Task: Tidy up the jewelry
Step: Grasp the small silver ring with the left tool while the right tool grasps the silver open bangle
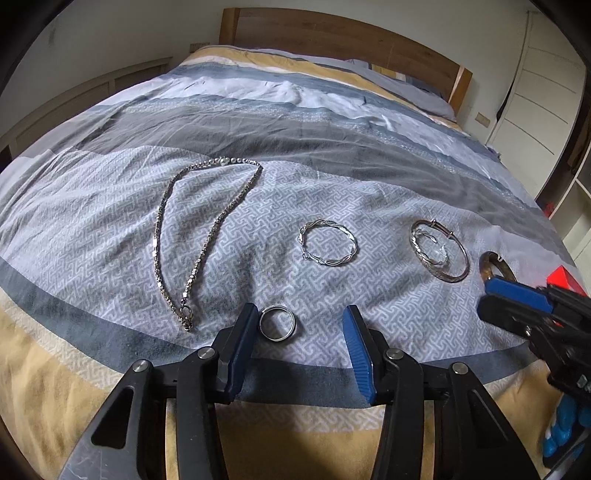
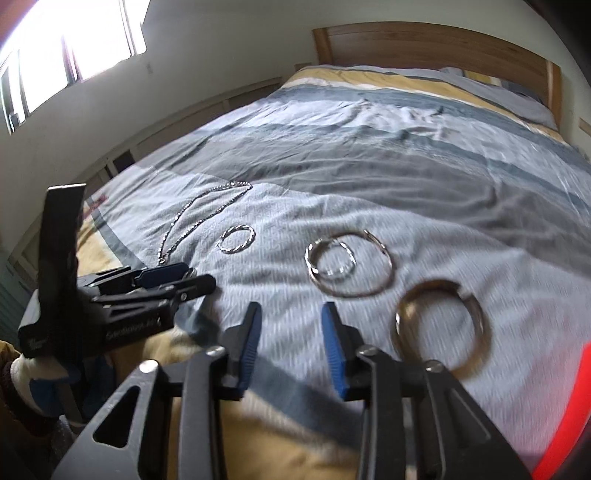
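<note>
Jewelry lies on a grey patterned bedspread (image 1: pixel 332 147). In the left wrist view a small silver ring (image 1: pixel 277 311) sits between the fingers of my left gripper (image 1: pixel 301 325), close to the left finger; the pads are apart and do not press it. A long chain necklace (image 1: pixel 157 236) lies to the left, and a twisted bracelet (image 1: pixel 351 247) lies ahead. A large bangle (image 1: pixel 452 275) encircles a smaller one (image 1: pixel 417 240). An amber bangle (image 2: pixel 480 325) rests right of my right gripper (image 2: pixel 291 326), which is open and holds nothing.
A red box (image 1: pixel 563 280) sits at the right edge of the bed, showing as a red blur (image 2: pixel 565 406) in the right wrist view. The wooden headboard (image 1: pixel 332 33) stands far ahead. My left gripper (image 2: pixel 199 275) appears to the left of the right one.
</note>
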Action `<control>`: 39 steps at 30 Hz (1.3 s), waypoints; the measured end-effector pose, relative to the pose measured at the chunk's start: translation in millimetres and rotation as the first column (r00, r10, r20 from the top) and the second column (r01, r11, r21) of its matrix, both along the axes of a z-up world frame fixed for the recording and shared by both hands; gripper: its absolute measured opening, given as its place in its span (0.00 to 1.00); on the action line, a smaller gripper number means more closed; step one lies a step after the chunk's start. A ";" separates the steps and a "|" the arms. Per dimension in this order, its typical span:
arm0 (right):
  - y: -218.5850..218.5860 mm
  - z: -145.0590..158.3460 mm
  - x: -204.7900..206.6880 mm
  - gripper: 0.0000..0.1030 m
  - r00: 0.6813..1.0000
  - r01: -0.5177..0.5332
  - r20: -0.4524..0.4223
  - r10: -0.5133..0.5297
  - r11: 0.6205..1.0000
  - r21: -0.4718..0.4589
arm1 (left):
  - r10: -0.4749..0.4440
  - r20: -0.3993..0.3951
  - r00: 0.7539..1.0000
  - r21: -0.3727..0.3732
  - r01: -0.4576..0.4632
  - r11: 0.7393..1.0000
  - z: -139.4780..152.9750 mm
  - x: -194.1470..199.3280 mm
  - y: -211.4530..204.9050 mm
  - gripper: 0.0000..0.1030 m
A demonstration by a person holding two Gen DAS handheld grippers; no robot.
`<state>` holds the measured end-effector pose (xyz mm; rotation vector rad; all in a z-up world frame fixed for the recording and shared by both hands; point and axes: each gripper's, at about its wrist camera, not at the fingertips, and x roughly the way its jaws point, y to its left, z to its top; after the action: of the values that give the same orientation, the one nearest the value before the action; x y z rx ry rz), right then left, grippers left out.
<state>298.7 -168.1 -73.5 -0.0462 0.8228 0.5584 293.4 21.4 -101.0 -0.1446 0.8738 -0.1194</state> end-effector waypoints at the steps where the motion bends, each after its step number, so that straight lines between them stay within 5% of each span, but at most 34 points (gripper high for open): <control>1: 3.1 0.1 5.3 0.22 1.000 -0.010 0.000 0.010 1.000 -0.017 | 0.000 0.001 1.000 -0.003 0.000 1.000 -0.6 0.2 0.2 0.45; 12: 21.1 -14.4 31.0 0.17 0.994 -0.110 -0.050 0.100 0.961 -0.254 | 0.000 0.010 1.000 -0.035 0.000 0.999 -4.0 -0.1 4.1 0.45; 21: 44.2 -28.4 50.2 0.14 0.961 -0.275 -0.146 0.234 0.867 -0.415 | -0.001 0.011 1.000 -0.044 0.001 0.999 -4.9 -0.4 6.1 0.45; 27: 43.4 -30.7 59.6 0.05 0.931 -0.341 -0.257 0.260 0.870 -0.357 | -0.012 0.007 1.000 -0.049 0.012 0.999 -6.1 4.1 4.6 0.41; 31: 44.3 -25.2 54.7 0.03 0.931 -0.338 -0.254 0.263 0.885 -0.321 | -0.035 -0.009 0.999 -0.069 0.034 0.997 -7.8 10.3 4.6 0.19; 39: 16.8 9.0 32.8 0.03 0.956 -0.221 -0.192 0.220 0.975 0.015 | -0.047 0.028 0.999 -0.065 0.048 0.997 7.9 -0.2 2.9 0.19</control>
<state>331.5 -151.3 -64.4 -0.0920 1.0158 0.7799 293.1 24.3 -93.1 -0.1835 0.8478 -0.1942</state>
